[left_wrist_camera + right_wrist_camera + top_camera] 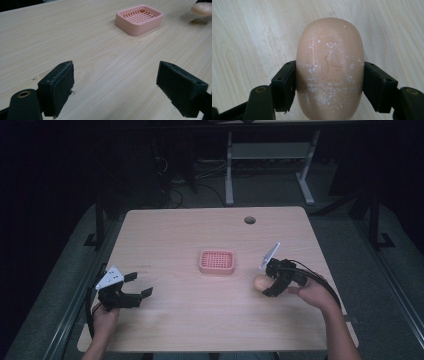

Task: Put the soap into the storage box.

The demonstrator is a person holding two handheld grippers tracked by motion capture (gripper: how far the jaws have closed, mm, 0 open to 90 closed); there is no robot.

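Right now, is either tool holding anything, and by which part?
The right tool grips the soap across its sides, near one end. The left tool is open, holding nothing.

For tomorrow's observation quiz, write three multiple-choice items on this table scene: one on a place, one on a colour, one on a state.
1. Where is the soap dish?
A. mid-table
B. on the floor
C. in the left claw

2. What colour is the soap dish?
A. blue
B. pink
C. green

3. What state is the right claw in?
A. wide open, empty
B. shut on a soap bar
C. shut on the dish

Answers: 1 A, it sits on the table between both hands; 2 B, pink grid in the left gripper view; 3 B, pads press the bar's sides.
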